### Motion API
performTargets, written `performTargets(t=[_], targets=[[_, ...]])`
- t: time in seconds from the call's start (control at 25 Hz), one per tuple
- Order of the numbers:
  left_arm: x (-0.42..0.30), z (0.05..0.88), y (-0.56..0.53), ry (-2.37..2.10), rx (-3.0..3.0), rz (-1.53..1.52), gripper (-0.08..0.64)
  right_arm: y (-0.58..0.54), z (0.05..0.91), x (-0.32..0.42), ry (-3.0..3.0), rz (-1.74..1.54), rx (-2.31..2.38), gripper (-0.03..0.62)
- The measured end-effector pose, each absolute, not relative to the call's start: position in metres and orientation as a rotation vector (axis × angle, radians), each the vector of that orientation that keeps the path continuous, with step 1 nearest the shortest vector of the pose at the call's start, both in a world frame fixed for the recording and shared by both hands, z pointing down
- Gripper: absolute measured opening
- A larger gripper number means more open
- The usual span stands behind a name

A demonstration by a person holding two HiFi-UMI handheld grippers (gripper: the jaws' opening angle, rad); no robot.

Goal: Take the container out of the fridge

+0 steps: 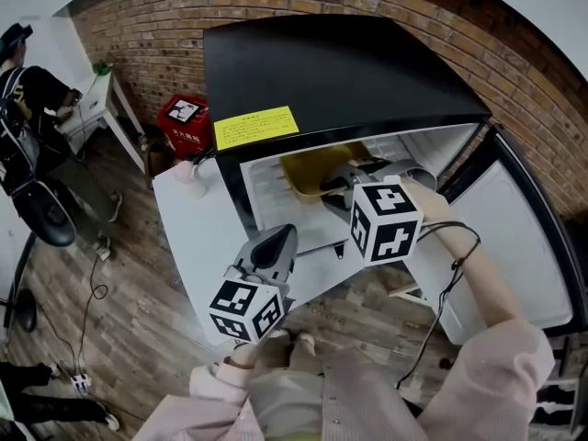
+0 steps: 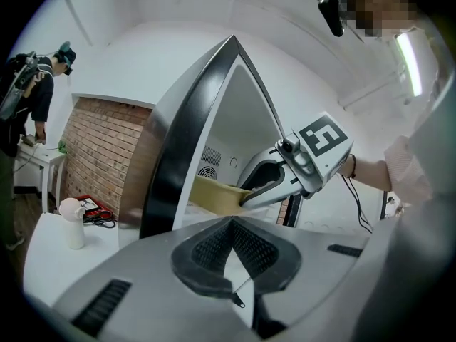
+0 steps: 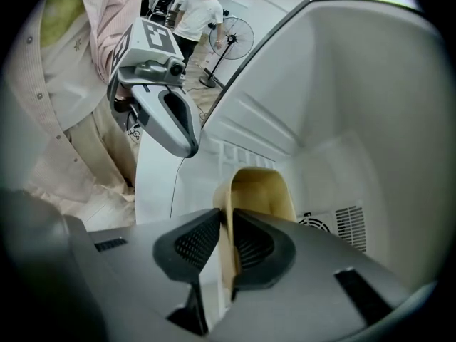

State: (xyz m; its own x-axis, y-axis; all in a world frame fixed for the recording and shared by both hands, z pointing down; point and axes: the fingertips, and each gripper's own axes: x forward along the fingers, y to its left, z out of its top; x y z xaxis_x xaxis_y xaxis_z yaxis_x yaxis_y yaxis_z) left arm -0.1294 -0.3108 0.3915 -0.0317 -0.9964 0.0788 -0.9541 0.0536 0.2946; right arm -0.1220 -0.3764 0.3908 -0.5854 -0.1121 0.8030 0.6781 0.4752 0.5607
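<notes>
A tan container point(image 1: 308, 168) sits on the upper shelf of the open black-topped fridge point(image 1: 340, 72). My right gripper point(image 1: 338, 184) reaches into the fridge and is shut on the container's near wall. The right gripper view shows that wall point(image 3: 260, 191) pinched between the two pads of the right gripper point(image 3: 228, 237). My left gripper point(image 1: 276, 242) hangs shut and empty in front of the fridge, below and to the left of the container. In the left gripper view the left gripper's point(image 2: 229, 223) pads meet, with the container point(image 2: 214, 194) beyond them.
The fridge door point(image 1: 514, 237) stands open to the right. A white table point(image 1: 197, 237) adjoins the fridge's left side and carries a small white bottle point(image 1: 190, 175). A red box point(image 1: 186, 122) lies by the brick wall. A person point(image 1: 28, 90) stands far left.
</notes>
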Motion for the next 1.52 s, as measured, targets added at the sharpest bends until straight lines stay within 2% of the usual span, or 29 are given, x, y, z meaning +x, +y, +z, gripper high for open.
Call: performTargets(t=[0.2,1.52], targets=[[-0.133,0.389,-0.307,-2.073,1.985,-0.240,-0.008,-0.370,0.390,-0.120,-1.891,-1.179,-0.502,0.023],[-0.110,0.395,-0.271,-2.028,2.064,-0.177,-0.008,-0.313,0.409,-0.043,-2.139,-0.935,-0.312,0.017]])
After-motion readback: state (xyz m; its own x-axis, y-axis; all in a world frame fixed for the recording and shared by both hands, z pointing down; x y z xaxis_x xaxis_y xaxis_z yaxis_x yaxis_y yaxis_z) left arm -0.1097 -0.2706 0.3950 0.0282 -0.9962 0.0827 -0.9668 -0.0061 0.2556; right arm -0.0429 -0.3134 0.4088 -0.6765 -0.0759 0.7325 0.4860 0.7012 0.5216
